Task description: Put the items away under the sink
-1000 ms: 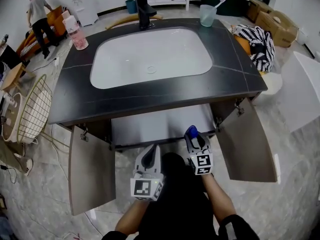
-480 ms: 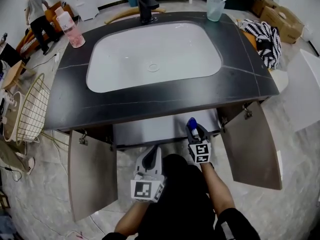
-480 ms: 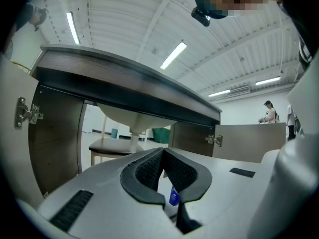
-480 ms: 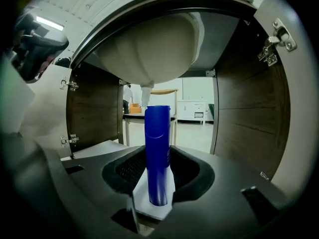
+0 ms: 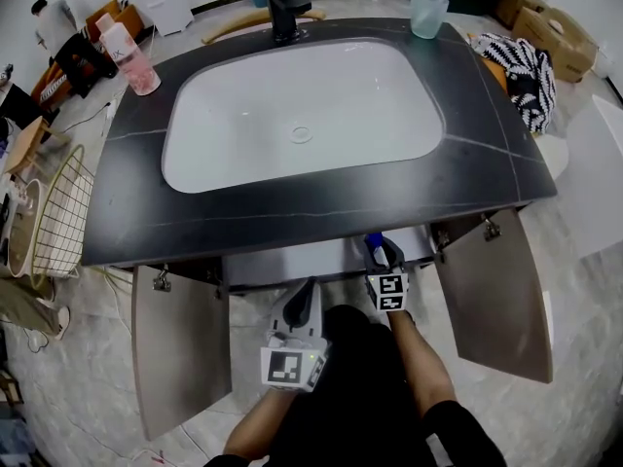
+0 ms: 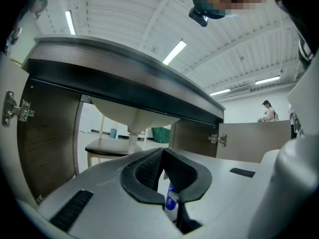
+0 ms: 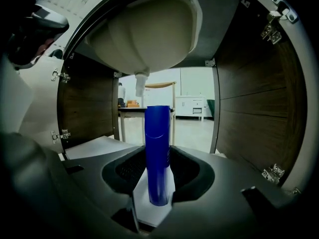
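Observation:
My right gripper [image 5: 381, 255] is shut on a white bottle with a tall blue cap [image 5: 373, 242], held at the front edge of the open cabinet [image 5: 292, 265] under the sink. In the right gripper view the blue cap [image 7: 158, 143] stands upright between the pads [image 7: 182, 171], pointing into the cabinet below the basin's underside [image 7: 149, 34]. My left gripper [image 5: 304, 295] hangs lower and to the left, outside the cabinet, its pads [image 6: 149, 171] pressed together. A small blue-and-white scrap [image 6: 171, 201] shows in the slit under them; what it is stays unclear.
Both cabinet doors stand open, the left door [image 5: 180, 348] and the right door [image 5: 496, 295]. On the dark counter [image 5: 146, 202] are a pink bottle [image 5: 128, 61], a faucet [image 5: 282, 3] and a cup with a toothbrush [image 5: 429, 13]. A wire basket [image 5: 58, 222] sits at the left.
My right gripper has carried the blue-capped bottle forward to the cabinet's opening. The head view has shifted over the counter. The left gripper has hardly moved.

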Motion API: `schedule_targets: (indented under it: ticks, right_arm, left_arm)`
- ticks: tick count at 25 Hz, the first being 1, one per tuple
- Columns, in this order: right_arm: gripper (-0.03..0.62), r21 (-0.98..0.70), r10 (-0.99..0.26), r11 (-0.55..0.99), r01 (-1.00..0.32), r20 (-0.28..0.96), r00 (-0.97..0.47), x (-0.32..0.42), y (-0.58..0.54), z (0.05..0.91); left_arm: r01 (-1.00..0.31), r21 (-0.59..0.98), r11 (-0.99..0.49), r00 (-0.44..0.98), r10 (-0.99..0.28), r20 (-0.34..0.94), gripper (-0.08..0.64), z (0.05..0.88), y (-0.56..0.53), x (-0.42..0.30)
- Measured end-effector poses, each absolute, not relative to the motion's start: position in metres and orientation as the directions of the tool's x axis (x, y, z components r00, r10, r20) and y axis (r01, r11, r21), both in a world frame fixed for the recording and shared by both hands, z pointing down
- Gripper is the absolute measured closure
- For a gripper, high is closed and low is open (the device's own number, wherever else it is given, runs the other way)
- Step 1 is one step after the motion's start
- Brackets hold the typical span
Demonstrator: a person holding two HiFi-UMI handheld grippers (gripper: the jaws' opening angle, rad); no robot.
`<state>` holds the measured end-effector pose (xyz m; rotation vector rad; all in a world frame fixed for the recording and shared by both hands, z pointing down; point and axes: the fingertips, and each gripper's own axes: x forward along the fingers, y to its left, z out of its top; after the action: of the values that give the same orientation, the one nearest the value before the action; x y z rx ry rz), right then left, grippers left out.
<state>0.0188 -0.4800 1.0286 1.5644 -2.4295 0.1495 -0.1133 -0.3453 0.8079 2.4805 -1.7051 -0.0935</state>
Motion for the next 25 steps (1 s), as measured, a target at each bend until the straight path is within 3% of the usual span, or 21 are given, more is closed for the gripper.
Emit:
schedule_targets:
  ticks: [25]
  right_arm:
    - [0.445,0.040,-0.873,0.413,-0.910,0.303,-0.383,0.022,-0.493,1.064]
  left_arm:
    - [-0.922,0.134,-0.363,0.373,-0.926,0.063,0.545,0.835,-0.377,-0.106]
